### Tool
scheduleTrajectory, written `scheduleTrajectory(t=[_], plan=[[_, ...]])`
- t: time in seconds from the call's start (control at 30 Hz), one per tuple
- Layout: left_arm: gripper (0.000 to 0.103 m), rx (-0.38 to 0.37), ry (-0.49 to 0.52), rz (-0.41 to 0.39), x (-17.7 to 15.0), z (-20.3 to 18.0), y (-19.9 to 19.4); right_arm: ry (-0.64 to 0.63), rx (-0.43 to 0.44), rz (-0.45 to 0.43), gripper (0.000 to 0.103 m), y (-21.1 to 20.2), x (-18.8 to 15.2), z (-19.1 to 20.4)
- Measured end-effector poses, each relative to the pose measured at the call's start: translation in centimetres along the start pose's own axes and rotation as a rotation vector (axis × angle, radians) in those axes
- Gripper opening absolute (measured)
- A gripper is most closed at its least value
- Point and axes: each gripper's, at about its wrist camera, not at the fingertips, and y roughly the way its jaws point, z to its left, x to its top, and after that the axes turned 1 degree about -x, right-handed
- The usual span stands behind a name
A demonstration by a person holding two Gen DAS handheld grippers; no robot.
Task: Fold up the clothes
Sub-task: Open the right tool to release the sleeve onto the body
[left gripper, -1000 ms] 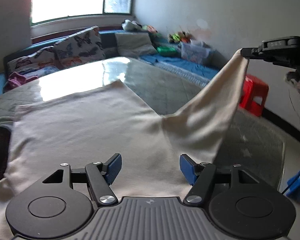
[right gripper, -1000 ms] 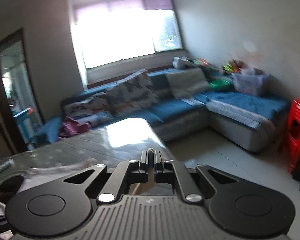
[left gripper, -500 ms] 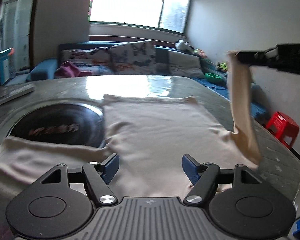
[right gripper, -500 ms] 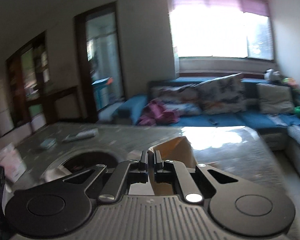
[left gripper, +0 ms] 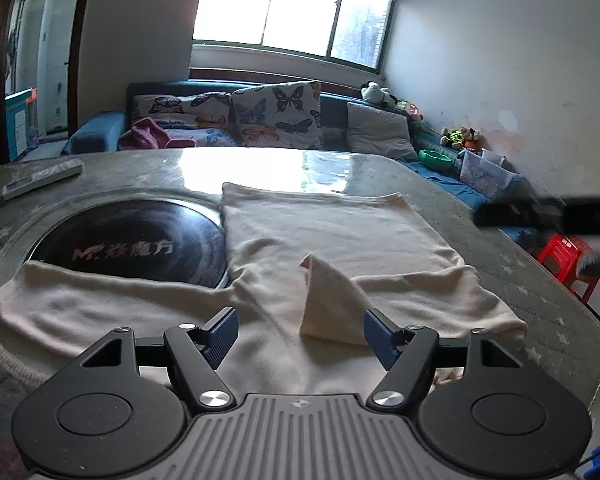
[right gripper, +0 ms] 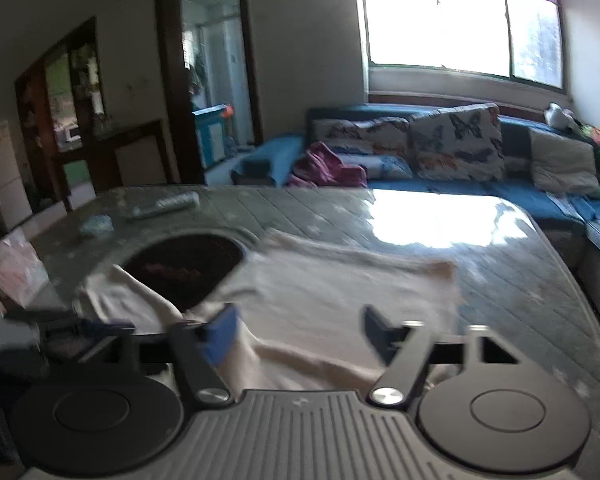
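Observation:
A cream long-sleeved top lies spread on the grey table. Its right sleeve is folded inward and lies on the body. Its left sleeve stretches left over the black round hob. My left gripper is open and empty just above the near part of the top. My right gripper is open and empty above the top; it also shows blurred at the right edge of the left wrist view.
A remote control lies at the table's far left. A blue sofa with butterfly cushions stands behind the table. A red stool stands on the floor to the right. A small pale object lies on the table's left.
My right gripper has opened and let go of the right sleeve, which now lies folded on the body. The right gripper has drawn back to the right. The left gripper stayed open.

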Motion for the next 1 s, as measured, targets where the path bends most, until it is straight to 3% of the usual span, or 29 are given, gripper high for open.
scheduleTrajectory(t=[0.07,0.2,0.43,0.5,0.57,0.7,0.93,1.0], plan=[[0.070,-0.004,0.008,0.004,0.3,-0.4,0.7,-0.008,-0.040,0.023,0.089,-0.2,-1.3,-1.3],[0.069,0.010,0.011,0.022,1.0,-0.6,2.6,-0.004,-0.087,0.064,0.103,-1.0,-4.0,-3.1],[0.064,0.008,0.022,0.076,0.8,-1.0,5.0,0.016,-0.126,0.092,0.103,-1.2,-6.3,-4.7],[0.056,-0.002,0.023,0.091,0.5,-1.1,5.1,0.026,-0.123,0.097,0.103,-0.9,-6.5,-4.9],[0.036,-0.013,0.021,0.100,0.4,-1.1,5.1,0.030,-0.123,0.101,0.103,-0.7,-6.6,-5.1],[0.009,-0.024,-0.003,0.111,0.6,-0.8,5.1,0.037,-0.119,0.103,0.103,-0.1,-6.8,-5.2],[0.006,-0.035,-0.074,0.128,1.7,0.6,2.7,0.013,-0.139,0.111,0.103,0.4,-7.0,-5.3],[0.008,0.010,-0.058,0.149,1.5,0.9,2.8,0.007,-0.145,0.114,0.103,0.5,-7.0,-5.3]])
